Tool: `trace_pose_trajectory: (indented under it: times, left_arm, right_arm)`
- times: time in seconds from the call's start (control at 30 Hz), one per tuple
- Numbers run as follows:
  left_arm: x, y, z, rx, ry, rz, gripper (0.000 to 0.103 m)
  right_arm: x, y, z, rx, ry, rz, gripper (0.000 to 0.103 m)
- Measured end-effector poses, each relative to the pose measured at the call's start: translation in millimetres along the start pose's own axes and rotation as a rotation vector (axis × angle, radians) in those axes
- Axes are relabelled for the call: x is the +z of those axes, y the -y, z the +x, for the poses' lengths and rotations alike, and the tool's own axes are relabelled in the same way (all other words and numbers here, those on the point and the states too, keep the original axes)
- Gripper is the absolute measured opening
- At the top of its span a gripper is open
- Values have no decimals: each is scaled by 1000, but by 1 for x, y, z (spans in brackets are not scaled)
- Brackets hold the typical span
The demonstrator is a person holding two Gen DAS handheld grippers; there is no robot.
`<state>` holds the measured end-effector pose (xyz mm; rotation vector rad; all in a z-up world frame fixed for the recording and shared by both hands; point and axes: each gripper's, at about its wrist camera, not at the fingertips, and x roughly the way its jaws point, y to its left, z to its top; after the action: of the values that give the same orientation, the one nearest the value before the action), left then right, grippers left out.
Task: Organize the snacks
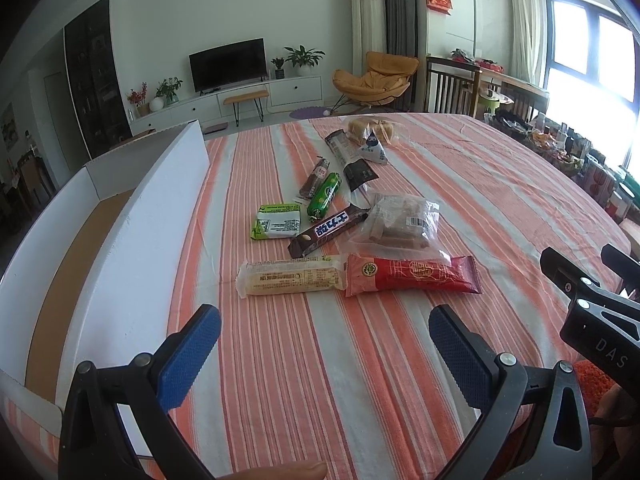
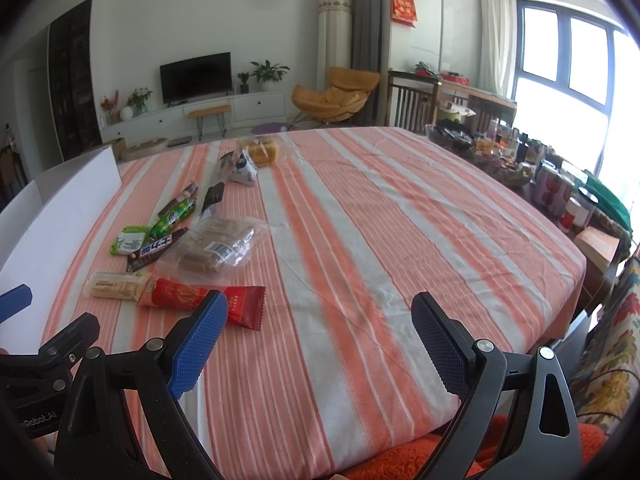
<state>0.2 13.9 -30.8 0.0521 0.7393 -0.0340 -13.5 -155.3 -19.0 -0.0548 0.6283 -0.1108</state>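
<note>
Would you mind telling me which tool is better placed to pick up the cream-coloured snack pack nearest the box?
Left. The left tool is open directly facing the cream pack, with the white box beside it. The right tool faces bare cloth, farther away.

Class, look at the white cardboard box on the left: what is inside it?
Inside the white box only a bare brown cardboard floor shows, with no snacks on it. The near wall hides part of the floor.
</note>
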Motion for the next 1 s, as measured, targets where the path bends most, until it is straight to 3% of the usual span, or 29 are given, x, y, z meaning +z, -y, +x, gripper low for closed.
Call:
trace_pose_trajectory:
  times: [0.43, 0.73, 1.0]
  left_arm:
    - [-1, -4, 4, 1, -17, -5, 103]
    - [-28, -19, 52, -6, -237, -46, 103]
    - [-40, -22, 65, -21, -269, -45, 103]
  right_arm:
    - [0, 1, 0, 1, -2, 1, 95]
    - [0, 2, 7, 5, -31, 20, 95]
    - [-1, 3, 12, 10, -59, 33, 95]
